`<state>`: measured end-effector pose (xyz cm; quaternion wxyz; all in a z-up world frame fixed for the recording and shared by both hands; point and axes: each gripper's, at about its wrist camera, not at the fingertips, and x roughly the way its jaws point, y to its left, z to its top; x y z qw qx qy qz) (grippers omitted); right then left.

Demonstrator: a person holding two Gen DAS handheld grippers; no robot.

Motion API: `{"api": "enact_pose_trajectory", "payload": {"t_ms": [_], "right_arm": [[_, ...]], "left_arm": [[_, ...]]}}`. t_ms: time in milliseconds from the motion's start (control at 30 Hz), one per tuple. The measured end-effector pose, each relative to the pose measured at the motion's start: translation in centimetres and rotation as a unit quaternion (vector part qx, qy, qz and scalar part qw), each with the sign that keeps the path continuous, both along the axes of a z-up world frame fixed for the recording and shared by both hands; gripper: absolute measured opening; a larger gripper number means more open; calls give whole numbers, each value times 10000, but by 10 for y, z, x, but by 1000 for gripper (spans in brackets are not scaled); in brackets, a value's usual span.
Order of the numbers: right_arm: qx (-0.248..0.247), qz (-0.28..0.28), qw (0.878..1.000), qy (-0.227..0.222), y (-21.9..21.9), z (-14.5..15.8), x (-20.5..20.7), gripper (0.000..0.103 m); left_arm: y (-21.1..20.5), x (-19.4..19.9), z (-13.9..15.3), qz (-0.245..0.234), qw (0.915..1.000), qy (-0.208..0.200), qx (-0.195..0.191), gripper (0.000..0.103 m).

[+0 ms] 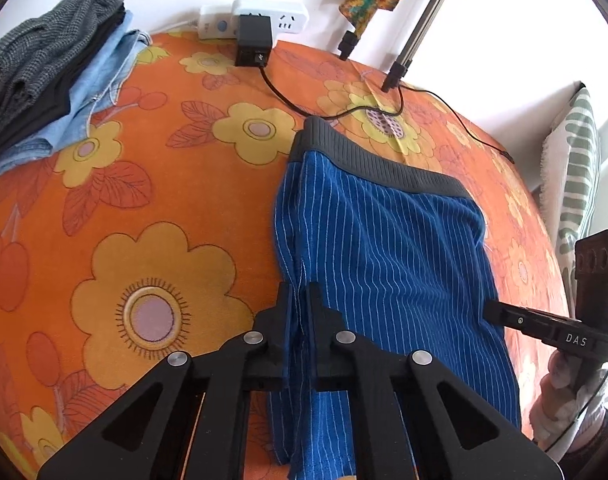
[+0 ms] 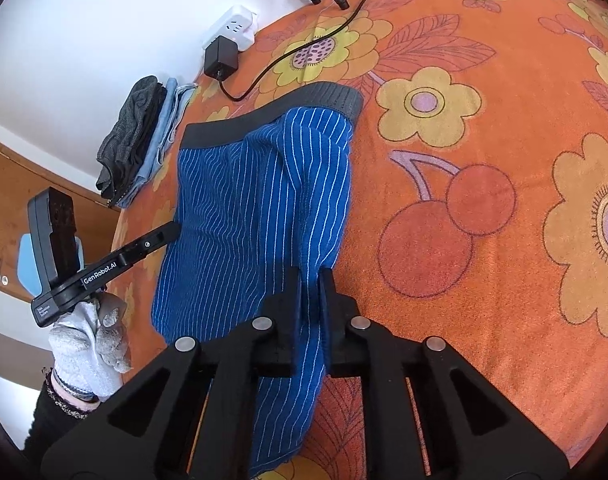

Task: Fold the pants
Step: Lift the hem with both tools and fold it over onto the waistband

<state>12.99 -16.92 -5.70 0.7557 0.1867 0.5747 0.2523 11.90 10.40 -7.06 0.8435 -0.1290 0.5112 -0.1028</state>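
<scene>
Pinched between my left gripper's (image 1: pixel 300 292) nearly closed jaws at the bottom centre of the left wrist view is a bunched fold of the blue striped pants (image 1: pixel 388 256), along their left edge. My right gripper (image 2: pixel 310 276) likewise has its jaws closed tight on the garment's right edge, low in the right wrist frame. I see the pants spread mid-frame on the orange floral blanket (image 1: pixel 144 184), grey waistband (image 1: pixel 368 160) toward the top. A pile of folded clothes (image 1: pixel 52 68) sits upper left, a white power strip (image 1: pixel 256 18) beside it.
</scene>
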Motion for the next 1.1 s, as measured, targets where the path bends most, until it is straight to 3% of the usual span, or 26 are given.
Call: {"api": "enact_pose_trajectory", "payload": {"t_ms": [133,200,367,433,533,667,867,1000,1100], "right_arm": [[57,9,10000,10,-1,-1,0,11],[76,7,10000,18,-2,-1,0,11],[83,18,10000,21,-2,-1,1,11],[69,16,10000,5,-1,-1,0,11],[69,21,10000,-12,-1,0,0,11],[100,55,9999,-17,0,0,0,11],[538,-138,9984,66,-10,0,3,6],[1086,-355,9933,-175,-29,19,4,6],[1270,-523,9895,-451,-41,37,4,6]], "left_arm": [[-1,0,1,-32,10000,26,-16,13],[-2,0,2,-21,10000,24,-49,22],[-4,0,2,-47,10000,-40,31,24],[-7,1,2,-49,9999,-80,146,23],[-9,1,1,-41,9992,-127,370,7],[-9,0,0,-69,9992,-165,360,4],[1,-2,7,121,9994,-189,-249,4],[14,-4,24,223,9961,-303,-797,4],[15,-7,41,188,9944,-538,-892,4]]}}
